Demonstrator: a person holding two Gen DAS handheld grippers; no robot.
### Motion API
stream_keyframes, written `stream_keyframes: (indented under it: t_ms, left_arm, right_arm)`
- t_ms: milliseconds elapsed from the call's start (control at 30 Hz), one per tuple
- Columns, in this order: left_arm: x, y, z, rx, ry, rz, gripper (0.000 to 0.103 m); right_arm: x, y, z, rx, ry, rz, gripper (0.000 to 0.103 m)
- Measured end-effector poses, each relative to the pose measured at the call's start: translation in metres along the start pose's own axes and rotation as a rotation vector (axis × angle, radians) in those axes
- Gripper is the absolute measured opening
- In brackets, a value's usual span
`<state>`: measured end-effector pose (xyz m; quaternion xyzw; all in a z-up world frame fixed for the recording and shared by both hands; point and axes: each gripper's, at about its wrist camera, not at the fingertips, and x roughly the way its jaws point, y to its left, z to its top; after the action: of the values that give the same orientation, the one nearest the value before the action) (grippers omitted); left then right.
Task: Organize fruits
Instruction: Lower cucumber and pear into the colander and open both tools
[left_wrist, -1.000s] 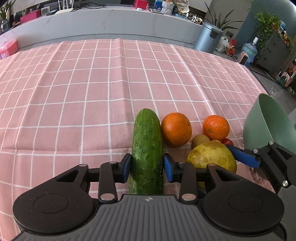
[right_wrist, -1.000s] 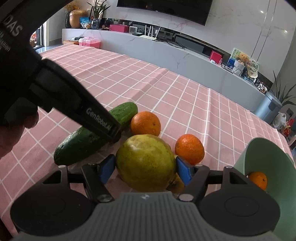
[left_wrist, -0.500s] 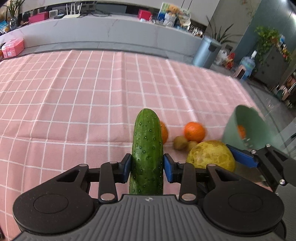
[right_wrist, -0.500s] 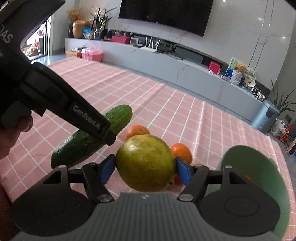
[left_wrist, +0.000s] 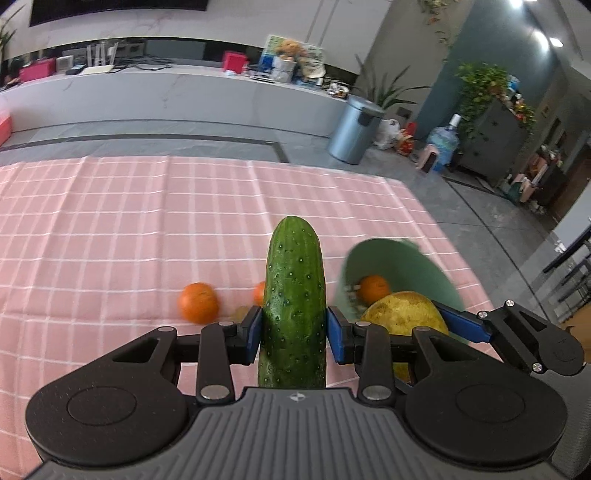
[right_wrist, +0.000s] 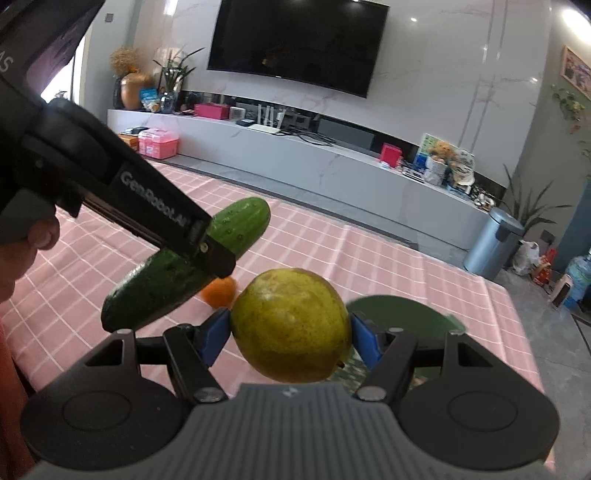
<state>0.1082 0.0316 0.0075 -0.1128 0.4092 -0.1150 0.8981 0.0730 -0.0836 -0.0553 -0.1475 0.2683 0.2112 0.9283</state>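
My left gripper (left_wrist: 294, 334) is shut on a green cucumber (left_wrist: 294, 291) and holds it well above the pink checked tablecloth (left_wrist: 110, 229). My right gripper (right_wrist: 290, 338) is shut on a large yellow-green round fruit (right_wrist: 290, 325), also lifted; that fruit shows in the left wrist view (left_wrist: 404, 314) just right of the cucumber. A green bowl (left_wrist: 413, 269) lies tilted on the cloth below and holds an orange (left_wrist: 375, 288). Another orange (left_wrist: 197, 302) lies on the cloth to the left, and a second one (left_wrist: 259, 292) peeks from behind the cucumber.
The table's far edge and right edge drop to a grey floor (left_wrist: 480, 221). A grey bin (left_wrist: 354, 129) and a water jug (left_wrist: 443, 142) stand beyond. In the right wrist view the left gripper body (right_wrist: 110, 184) crosses the upper left, close to the fruit.
Both grippers have risen with the cucumber and the yellow-green fruit; the cloth and oranges look farther below. The green bowl has come toward the middle of the left wrist view.
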Motion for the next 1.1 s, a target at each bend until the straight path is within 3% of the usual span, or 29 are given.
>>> stream_keyframes:
  t_ms: [433, 733, 1100]
  left_arm:
    - [0.066, -0.069, 0.039, 0.016, -0.01, -0.141, 0.041]
    - [0.124, -0.08, 0.036, 0.048, 0.065, -0.091, 0.041]
    - [0.148, -0.077, 0.021, 0.079, 0.12, -0.062, 0.041]
  right_arm:
    - [0.006, -0.1, -0.008, 0.03, 0.137, -0.045, 0.067]
    - [0.057, -0.132, -0.018, -0.001, 0.26, -0.032, 0.066]
    - [0.091, -0.13, -0.032, -0.069, 0.341, -0.001, 0.067]
